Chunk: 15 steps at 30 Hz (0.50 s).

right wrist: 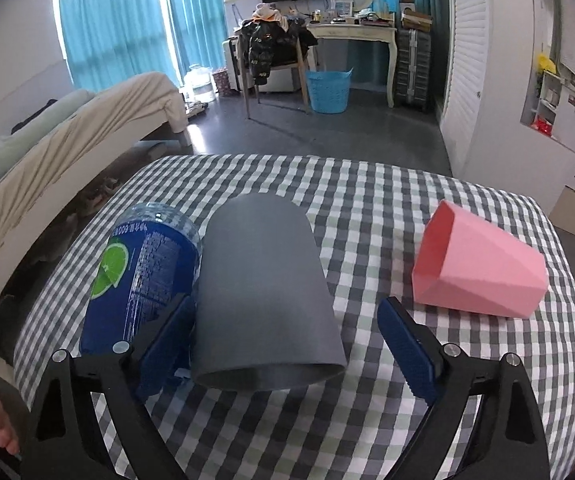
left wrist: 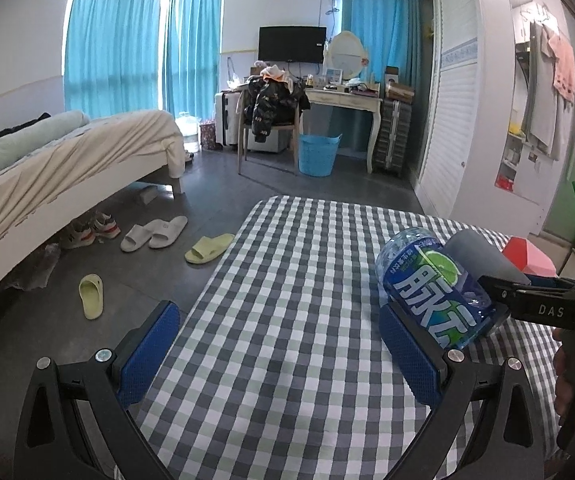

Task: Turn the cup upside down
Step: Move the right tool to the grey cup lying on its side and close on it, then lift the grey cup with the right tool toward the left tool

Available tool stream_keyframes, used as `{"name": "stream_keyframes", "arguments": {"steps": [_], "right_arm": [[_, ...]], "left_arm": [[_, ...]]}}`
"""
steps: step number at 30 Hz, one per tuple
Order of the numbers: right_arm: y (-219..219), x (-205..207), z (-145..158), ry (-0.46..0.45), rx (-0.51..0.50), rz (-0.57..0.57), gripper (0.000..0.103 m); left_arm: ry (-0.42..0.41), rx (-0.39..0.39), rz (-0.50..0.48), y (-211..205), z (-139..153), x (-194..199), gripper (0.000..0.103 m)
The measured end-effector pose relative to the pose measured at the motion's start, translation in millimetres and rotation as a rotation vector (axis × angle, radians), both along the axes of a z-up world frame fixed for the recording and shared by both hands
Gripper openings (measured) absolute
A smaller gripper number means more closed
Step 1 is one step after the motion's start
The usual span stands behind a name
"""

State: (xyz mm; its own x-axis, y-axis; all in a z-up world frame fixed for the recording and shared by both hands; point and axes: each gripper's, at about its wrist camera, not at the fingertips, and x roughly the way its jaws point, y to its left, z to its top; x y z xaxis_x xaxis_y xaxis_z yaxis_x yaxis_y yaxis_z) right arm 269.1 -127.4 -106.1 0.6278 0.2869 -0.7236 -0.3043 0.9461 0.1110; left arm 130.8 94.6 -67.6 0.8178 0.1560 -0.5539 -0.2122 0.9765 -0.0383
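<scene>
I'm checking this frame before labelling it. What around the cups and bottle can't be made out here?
- Grey cup, right wrist view: its inside is hidden, since only the outer wall and rim edge show.
- Same cup, left wrist view: mostly hidden behind the blue bottle and the right gripper.
- Pink cup, left wrist view: only a corner shows.
- Bottle cap: not seen in either view.
- Left gripper: open over bare checked cloth.

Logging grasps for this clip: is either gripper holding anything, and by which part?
Nothing is held. The right gripper stands open around the lying grey cup near its mouth; the left gripper is open over bare tablecloth.
</scene>
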Motion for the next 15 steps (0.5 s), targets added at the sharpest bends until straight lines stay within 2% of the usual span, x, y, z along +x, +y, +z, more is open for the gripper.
{"name": "stream_keyframes", "arguments": {"steps": [2,6,15], "right_arm": [[-2.8,2.5,-2.8,0.015,0.018,0.008,0.09],[-5.6,-1.6,-8.3,0.063,0.077,0.046,0.075],[-22.8,-34.3,-2.9,0.055,0.058,-0.006,0.075]], "left_arm": [[-0.002,0.0,-0.002,-1.4,1.6,0.6,0.103],[-0.008,0.001,-0.003,-3.5,4.7,-2.0,0.103],[-0.042,-0.002,-0.022,-12.1,21.0,-18.0,0.103]]}}
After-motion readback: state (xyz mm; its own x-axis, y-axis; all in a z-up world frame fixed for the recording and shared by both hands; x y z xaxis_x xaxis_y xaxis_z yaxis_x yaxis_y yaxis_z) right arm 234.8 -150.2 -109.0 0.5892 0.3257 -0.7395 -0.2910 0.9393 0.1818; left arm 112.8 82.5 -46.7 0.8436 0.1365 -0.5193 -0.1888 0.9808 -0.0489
